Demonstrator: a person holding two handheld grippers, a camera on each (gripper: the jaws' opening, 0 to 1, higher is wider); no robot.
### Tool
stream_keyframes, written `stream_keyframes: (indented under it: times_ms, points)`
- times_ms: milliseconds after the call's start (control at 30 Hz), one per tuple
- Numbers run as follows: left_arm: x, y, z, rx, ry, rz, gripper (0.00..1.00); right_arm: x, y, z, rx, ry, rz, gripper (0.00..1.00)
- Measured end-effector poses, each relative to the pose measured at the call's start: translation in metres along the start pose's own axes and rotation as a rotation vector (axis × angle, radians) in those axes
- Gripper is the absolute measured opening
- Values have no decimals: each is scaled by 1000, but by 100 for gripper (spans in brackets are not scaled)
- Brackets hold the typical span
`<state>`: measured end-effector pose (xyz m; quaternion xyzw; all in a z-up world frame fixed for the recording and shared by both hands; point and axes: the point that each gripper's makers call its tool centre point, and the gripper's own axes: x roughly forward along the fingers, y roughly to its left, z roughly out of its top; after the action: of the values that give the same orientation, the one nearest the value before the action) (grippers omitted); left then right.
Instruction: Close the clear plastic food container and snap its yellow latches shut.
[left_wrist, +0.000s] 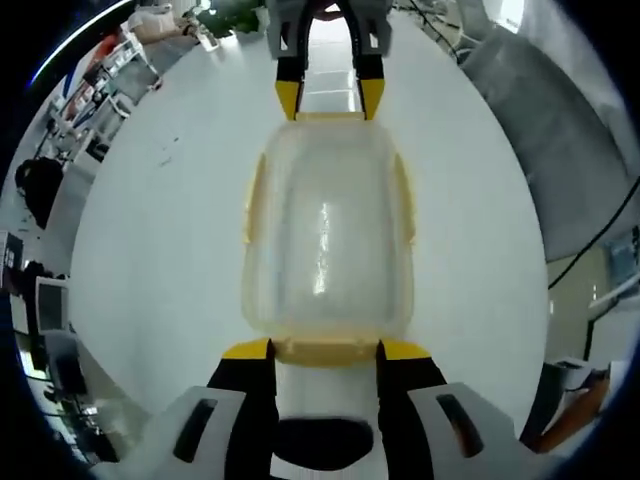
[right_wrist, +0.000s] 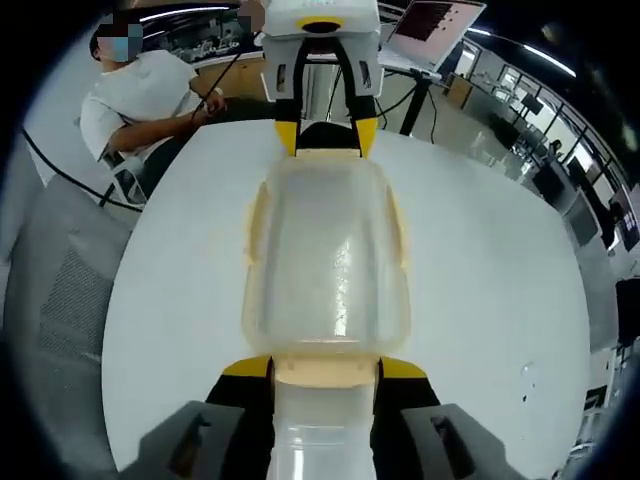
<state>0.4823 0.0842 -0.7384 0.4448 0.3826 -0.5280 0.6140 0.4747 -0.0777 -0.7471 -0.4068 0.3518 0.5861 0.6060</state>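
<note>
Clear plastic food container (left_wrist: 327, 240) is sitting lid-down-looking on the white table (left_wrist: 150, 260), between the two hand-held grippers. Left hand-held gripper (left_wrist: 326, 350) is standing with jaws apart, straddling the near-end yellow latch (left_wrist: 326, 351); actual grip cannot be told. Right hand-held gripper (right_wrist: 325, 368) is doing likewise at the opposite end latch (right_wrist: 326, 372). Left gripper view is showing shelving (left_wrist: 100, 80) beyond the table; right gripper view is showing a seated person (right_wrist: 150, 95) and a laptop (right_wrist: 430, 30).
</note>
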Motion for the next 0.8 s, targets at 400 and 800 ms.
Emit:
stream_keyframes:
  times_ms: [400, 800]
  points:
    - [-11, 0, 19, 35, 2, 28, 36, -18, 2, -8, -4, 4, -26, 35]
    - [-24, 6, 46, 53, -3, 60, 36, -45, -1, -18, -4, -17, -61, 35]
